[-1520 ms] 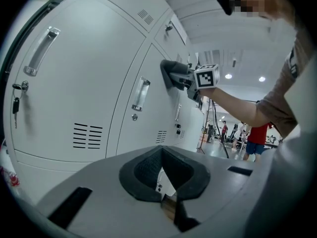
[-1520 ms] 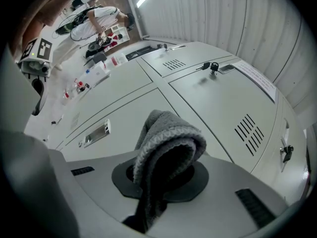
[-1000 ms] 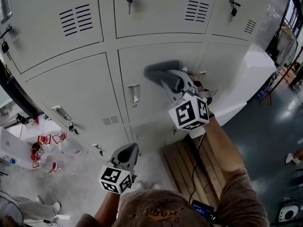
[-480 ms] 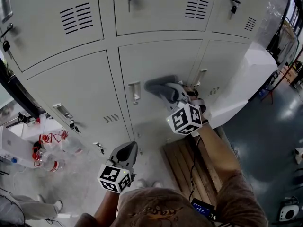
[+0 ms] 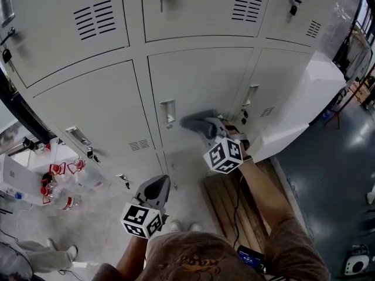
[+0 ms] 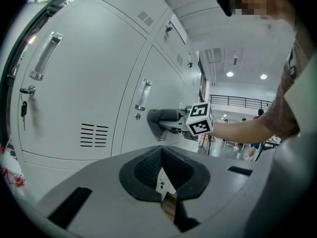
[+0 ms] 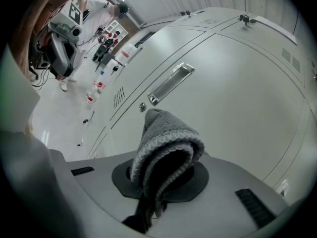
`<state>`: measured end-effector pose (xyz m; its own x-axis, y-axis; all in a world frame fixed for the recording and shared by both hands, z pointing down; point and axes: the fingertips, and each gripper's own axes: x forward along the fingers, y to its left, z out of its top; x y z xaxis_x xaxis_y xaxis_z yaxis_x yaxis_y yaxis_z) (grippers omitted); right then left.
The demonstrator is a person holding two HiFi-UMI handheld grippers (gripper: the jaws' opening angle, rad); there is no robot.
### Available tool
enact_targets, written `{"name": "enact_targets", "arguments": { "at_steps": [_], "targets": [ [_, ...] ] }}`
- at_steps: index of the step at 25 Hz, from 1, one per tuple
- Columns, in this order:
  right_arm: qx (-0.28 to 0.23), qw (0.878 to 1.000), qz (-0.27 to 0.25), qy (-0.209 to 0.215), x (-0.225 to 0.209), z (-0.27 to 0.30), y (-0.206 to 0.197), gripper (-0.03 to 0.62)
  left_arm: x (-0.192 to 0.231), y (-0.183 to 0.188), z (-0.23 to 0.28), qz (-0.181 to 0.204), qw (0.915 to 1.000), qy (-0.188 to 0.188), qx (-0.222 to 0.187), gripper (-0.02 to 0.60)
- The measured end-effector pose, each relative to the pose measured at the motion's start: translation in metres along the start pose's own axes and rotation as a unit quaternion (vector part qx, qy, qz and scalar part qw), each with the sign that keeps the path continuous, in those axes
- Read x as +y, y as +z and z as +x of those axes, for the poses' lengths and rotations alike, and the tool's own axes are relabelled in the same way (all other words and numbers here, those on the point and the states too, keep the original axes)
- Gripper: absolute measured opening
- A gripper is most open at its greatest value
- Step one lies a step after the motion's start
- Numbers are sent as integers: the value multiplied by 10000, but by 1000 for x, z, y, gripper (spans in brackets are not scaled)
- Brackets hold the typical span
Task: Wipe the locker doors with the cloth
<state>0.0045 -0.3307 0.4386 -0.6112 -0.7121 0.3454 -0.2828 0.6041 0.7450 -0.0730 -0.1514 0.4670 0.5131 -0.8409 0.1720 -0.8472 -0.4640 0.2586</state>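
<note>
Pressing the grey cloth (image 5: 194,120), clamped in my right gripper (image 5: 208,126), low on the middle locker door (image 5: 193,78); left gripper (image 5: 153,189) hangs closed, empty. Neighbouring doors probably remain to wipe.

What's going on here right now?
A person is wiping the pale grey metal locker doors. The right tool is shut on a folded grey terry cloth, which it holds against the middle door just right of that door's recessed metal handle. The left tool hangs low, shut with nothing in it, clear of the doors.
</note>
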Motion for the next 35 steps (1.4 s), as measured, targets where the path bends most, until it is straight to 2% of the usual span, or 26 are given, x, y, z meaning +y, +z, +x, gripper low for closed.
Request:
{"name": "enact_targets", "arguments": {
  "at_steps": [18,21,27,35],
  "targets": [
    [627,9945,200,810,75,33,-56,34,5,-4,-3,-26,9999,138,28,0],
    [769,9928,99,911,84,38,-66,34,7,-5,-6,-59,9998,176,54,0],
    [902,9914,134,941,98,41,-76,34,9,-5,-9,-54,9997,229,17,0],
    [908,9916,148,910,96,29,-70,34,10,-9,-10,-94,9997,215,112,0]
  ]
}}
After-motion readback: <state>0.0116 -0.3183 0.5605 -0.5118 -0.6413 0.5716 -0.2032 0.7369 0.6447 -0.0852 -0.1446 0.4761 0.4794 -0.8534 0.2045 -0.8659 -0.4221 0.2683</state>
